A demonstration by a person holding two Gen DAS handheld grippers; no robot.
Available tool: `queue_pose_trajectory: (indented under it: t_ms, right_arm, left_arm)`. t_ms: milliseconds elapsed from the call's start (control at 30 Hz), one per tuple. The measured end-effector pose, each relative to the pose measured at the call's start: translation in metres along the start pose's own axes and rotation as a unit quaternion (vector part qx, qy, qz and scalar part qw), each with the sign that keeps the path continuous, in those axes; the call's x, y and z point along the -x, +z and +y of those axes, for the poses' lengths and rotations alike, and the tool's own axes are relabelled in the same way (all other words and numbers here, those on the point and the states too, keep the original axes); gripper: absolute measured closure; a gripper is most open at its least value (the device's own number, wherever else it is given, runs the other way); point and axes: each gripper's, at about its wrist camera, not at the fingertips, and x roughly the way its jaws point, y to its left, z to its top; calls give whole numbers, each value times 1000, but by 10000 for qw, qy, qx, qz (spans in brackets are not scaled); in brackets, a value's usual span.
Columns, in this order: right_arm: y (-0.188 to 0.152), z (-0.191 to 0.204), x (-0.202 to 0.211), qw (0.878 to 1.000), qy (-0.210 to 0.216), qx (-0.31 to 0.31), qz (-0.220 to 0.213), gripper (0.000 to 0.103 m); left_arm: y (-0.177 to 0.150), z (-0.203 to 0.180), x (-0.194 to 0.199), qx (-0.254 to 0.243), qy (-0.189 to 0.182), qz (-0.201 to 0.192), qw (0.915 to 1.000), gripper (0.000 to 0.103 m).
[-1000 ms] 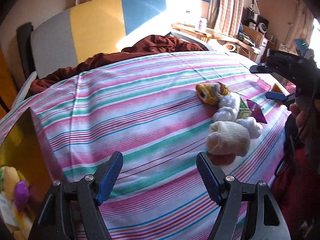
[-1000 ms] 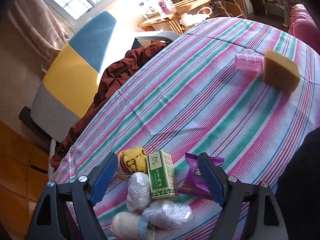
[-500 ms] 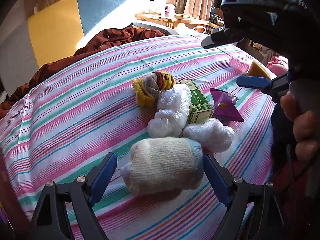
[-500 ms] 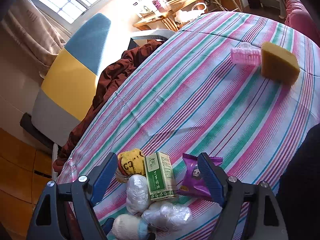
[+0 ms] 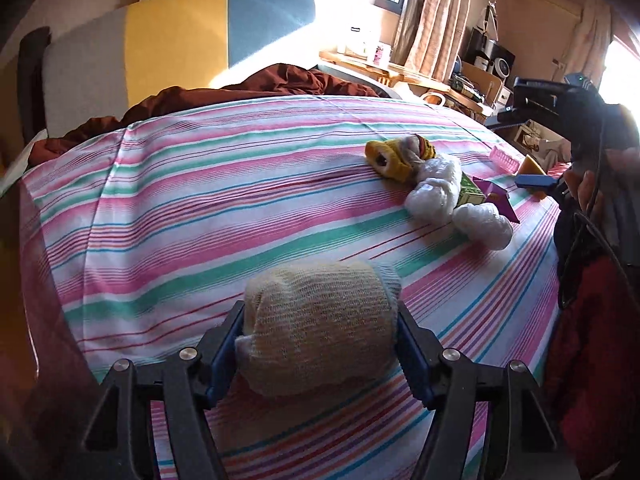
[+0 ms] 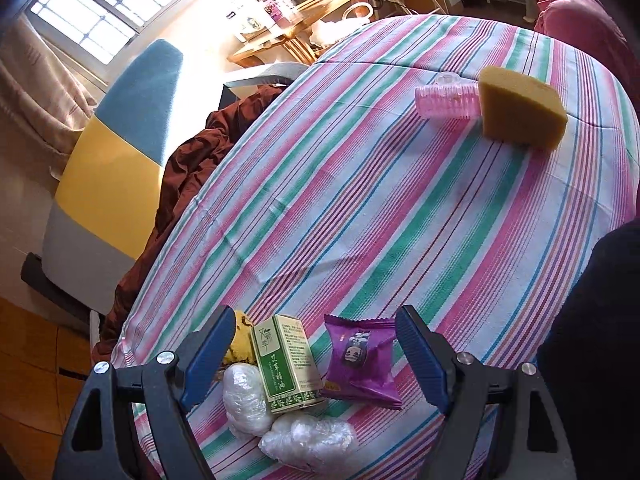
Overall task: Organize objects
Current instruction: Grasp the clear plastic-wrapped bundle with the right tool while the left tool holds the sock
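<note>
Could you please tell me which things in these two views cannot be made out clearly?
- Rolled sock in the left claw, left wrist view: its underside is hidden by its own bulk.
- Yellow sock, right wrist view: mostly hidden behind the right claw's finger and the green box.
- Green box, left wrist view: largely covered by the plastic-wrapped bundles.
- Box print, right wrist view: too small to read.

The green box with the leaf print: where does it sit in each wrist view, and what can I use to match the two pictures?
Left wrist view: the green box is at right of centre, mostly hidden behind a white plastic-wrapped bundle.
Right wrist view: it lies at bottom centre, between the open fingers of the right gripper.
Shared landmark: the purple snack packet right beside it.
</note>
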Motion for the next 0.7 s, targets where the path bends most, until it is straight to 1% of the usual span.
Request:
queue_pose_trajectory:
  t_ms: [133,200,233,300,333,367,400,433,467,533,600,667,700]
  right_arm:
    - [-1,-2,-4,9997,-245,6,75,20]
    - [-2,-1,-6,9991,-412,72,93,26]
    - [-3,0,-8,9987,-477,115,131,26]
    - [-4,2,-12,9979,-574,179,226,29]
    - [-4,3,-12,9977,-594,213,228,31]
    - [-5,5,-10,9974,-638,285,171,34]
    - [-6,9,-7,9973,-606,405,92,40]
    - [-7,15,-4,9973,-490,553,59,42]
    - [-9,20,-4,9968,-399,694,72,42]
    - [-13,31,-9,9948,-307,942,237,45]
    - [-16,36,-14,9936,-85,1043,419,48]
    - [-18,41,-17,9922,-20,1141,511,48]
    - [-19,43,-17,9915,105,1178,541,49]
  left_arm:
    - [-2,-3,-5,-130,142,-70,9998,33]
    - [-5,-7,-8,-240,247,-117,9993,33]
    - [-5,-8,-8,-252,272,-131,9992,33]
    - [-4,-6,-8,-204,221,-128,9995,33]
    - [-5,-5,-7,-182,201,-137,9995,33]
    - [-6,-4,-6,-194,211,-147,9995,33]
    - [-6,-6,-5,-212,234,-156,9994,33]
    - [-7,-6,-5,-224,245,-166,9993,33]
    - [-7,-6,-5,-222,245,-177,9993,33]
    - [-7,-6,-5,-218,245,-190,9993,33]
    - [-7,-7,-5,-221,252,-201,9992,33]
    - [-8,-6,-5,-225,261,-221,9992,33]
    - [-8,-7,-5,-228,266,-228,9991,33]
